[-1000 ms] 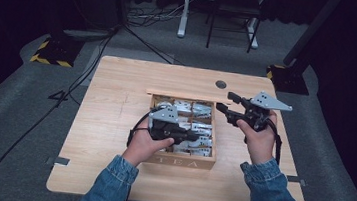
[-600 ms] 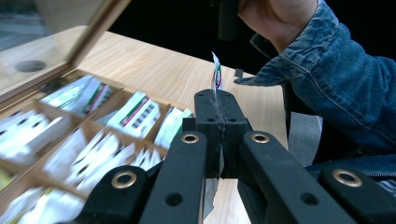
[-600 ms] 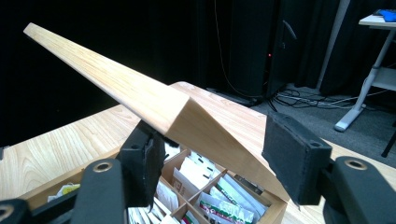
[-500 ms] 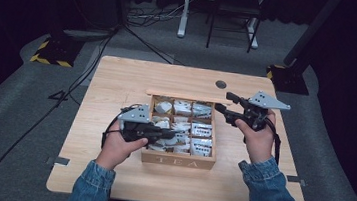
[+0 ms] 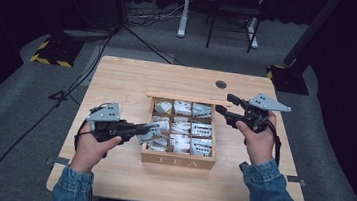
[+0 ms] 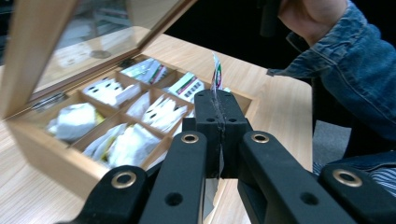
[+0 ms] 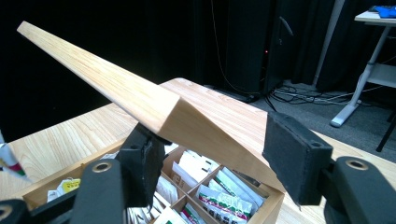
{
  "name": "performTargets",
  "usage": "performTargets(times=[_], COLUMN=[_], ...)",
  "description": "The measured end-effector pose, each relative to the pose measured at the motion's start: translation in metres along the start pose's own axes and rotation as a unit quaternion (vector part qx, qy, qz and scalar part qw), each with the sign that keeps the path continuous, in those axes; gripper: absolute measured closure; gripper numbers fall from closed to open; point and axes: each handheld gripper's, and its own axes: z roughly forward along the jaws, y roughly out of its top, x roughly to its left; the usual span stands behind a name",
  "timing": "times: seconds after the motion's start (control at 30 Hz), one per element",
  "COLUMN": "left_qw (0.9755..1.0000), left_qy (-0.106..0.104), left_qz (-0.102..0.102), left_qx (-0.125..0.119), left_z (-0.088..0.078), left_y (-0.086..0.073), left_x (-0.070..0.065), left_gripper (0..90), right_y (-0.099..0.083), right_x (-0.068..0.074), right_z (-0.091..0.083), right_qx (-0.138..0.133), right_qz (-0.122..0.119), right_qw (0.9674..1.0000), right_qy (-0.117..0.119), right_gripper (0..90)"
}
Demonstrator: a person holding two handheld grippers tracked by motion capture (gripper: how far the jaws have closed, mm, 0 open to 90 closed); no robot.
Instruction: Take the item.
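Wooden tea box (image 5: pixel 178 158) is sitting near the middle of the table (image 5: pixel 133 78), its lid (image 7: pixel 140 100) raised; this box is the landmark for all positions below.

Left gripper (image 5: pixel 147 130) is hovering at the box's left wall, jaws pressed together and pinching a tea bag sachet (image 6: pixel 216 74). In the left gripper view the sachet's thin edge is running down the seam between the two black jaws and its printed top is sticking up above them, over the box's near-left corner. White sachets are lying in the compartments beyond.

Right gripper (image 5: pixel 222 108) is sitting at the box's back right corner. Its jaws are standing part-way apart and have just been opening a little. In the right gripper view the lid's corner is lying between them: the left pad (image 7: pixel 140 165) is touching, or all but touching, the lid's underside, while the right pad (image 7: pixel 299 158) is standing clear of the wood. Whether the lid is resting on the left pad, I cannot tell.

Packed sachets (image 7: pixel 219 196) are showing inside the box under the lid.
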Motion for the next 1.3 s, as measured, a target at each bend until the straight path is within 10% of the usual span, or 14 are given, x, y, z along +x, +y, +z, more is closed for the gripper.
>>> performTargets(times=[1.03, 1.3], left_qw=[0.9984, 0.9948], left_qy=[0.046, 0.073], left_qz=[-0.018, -0.056], left_qx=[0.03, 0.043], left_z=[-0.058, -0.056], left_y=[-0.027, -0.042], left_x=[0.025, 0.04], left_gripper=[89.7, 89.7], right_y=[-0.002, -0.003], right_x=[-0.001, -0.002], right_z=[-0.003, -0.002], right_qx=[0.0, 0.0], right_qz=[0.005, 0.007], right_qw=[1.0, 1.0], right_qy=[0.002, 0.002], right_gripper=[38.9, 38.4])
